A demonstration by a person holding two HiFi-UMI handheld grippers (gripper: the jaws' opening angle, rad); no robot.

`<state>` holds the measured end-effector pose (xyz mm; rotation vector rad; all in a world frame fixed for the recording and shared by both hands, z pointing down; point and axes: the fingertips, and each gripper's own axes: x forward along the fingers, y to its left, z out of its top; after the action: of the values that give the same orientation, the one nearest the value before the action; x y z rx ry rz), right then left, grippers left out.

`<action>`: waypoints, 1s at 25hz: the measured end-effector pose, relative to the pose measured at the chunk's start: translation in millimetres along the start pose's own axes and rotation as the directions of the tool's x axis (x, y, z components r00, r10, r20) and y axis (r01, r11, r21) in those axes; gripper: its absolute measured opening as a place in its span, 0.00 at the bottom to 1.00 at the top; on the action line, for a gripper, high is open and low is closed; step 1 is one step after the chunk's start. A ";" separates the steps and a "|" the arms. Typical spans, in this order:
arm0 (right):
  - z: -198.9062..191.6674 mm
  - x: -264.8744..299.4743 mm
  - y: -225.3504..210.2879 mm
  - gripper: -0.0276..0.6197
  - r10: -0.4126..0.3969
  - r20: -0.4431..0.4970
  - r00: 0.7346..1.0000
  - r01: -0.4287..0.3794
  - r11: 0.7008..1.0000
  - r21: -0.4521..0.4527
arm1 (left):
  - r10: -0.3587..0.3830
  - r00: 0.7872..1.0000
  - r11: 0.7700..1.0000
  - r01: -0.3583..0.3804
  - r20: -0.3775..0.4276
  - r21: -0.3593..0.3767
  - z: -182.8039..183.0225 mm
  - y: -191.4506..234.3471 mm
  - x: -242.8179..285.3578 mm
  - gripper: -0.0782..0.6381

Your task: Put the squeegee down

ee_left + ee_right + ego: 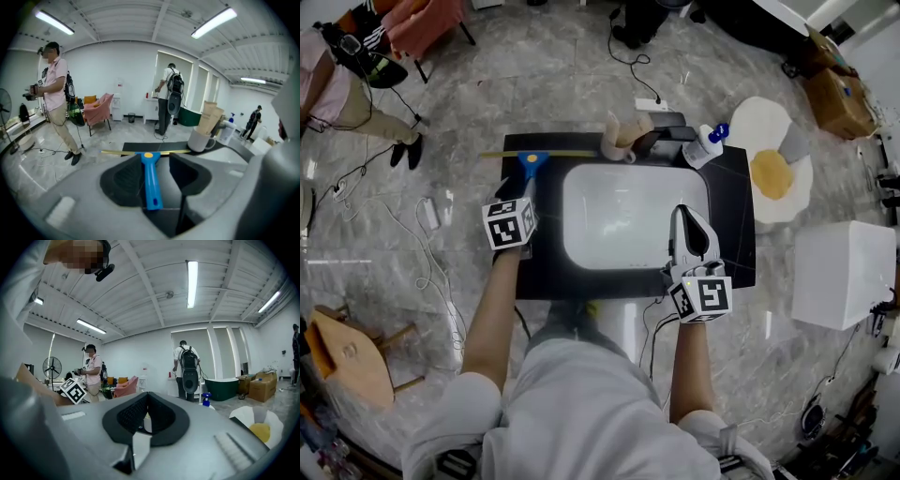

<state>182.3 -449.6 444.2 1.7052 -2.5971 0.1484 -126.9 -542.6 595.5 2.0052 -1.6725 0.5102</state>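
Note:
The squeegee, with a blue handle and a thin yellow blade, lies flat on the black counter at its far left, left of the white sink. My left gripper hovers just behind the handle's near end. In the left gripper view the squeegee runs between my left gripper's wide-apart pads, neither pad touching it. My right gripper hangs over the sink's right side, jaws together with nothing held. In its own view the right gripper shows its pads meeting at the tip.
A mug holding beige items, a black faucet and a pump bottle stand along the counter's back edge. An egg-shaped rug and a white box lie to the right, a wooden stool to the left. People stand in the room behind.

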 end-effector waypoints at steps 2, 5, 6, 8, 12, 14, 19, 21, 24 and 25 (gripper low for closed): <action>4.5 -5.6 2.7 0.05 0.000 0.002 1.000 0.000 1.000 0.000 | -0.002 1.000 1.000 0.002 0.027 0.019 8.6 -4.3 -15.1 0.36; 11.4 -12.9 6.9 0.05 0.000 0.003 1.000 0.000 1.000 -0.002 | -0.006 0.997 0.999 0.003 0.073 0.042 21.7 -10.5 -39.5 0.34; 13.2 -15.7 8.7 0.05 0.002 0.003 1.000 -0.002 1.000 -0.004 | -0.006 0.996 0.999 0.002 0.089 0.048 25.8 -12.4 -48.1 0.33; 16.7 -21.8 11.9 0.05 0.004 0.006 1.000 -0.004 1.000 -0.003 | -0.002 0.993 0.998 -0.005 0.120 0.058 33.2 -16.0 -65.3 0.31; 23.3 -32.7 15.8 0.05 0.008 0.023 1.000 -0.008 1.000 -0.006 | -0.001 0.985 0.998 -0.010 0.174 0.060 46.7 -23.3 -96.0 0.26; 28.2 -39.0 19.0 0.05 0.010 0.033 0.999 -0.010 1.000 -0.004 | 0.002 0.981 0.998 -0.015 0.196 0.066 52.0 -26.2 -111.0 0.24; 38.5 -55.6 24.9 0.05 0.019 0.051 0.999 -0.018 1.000 -0.011 | 0.011 0.970 0.997 -0.030 0.245 0.074 57.0 -33.9 -147.8 0.19; 41.6 -61.3 27.1 0.05 0.021 0.052 0.998 -0.020 1.000 -0.017 | 0.015 0.965 0.996 -0.037 0.260 0.081 57.3 -35.2 -160.1 0.17; 45.1 -70.0 30.6 0.05 0.024 0.054 0.998 -0.023 0.999 -0.024 | 0.018 0.959 0.995 -0.045 0.282 0.089 57.7 -35.1 -177.5 0.15; 46.0 -73.3 31.4 0.05 0.024 0.054 0.998 -0.023 0.999 -0.026 | 0.018 0.957 0.995 -0.046 0.291 0.091 58.0 -35.3 -183.4 0.15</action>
<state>184.0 -374.7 390.7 1.6944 -2.6465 0.0704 -127.2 -423.4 440.5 2.2136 -1.8860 0.3247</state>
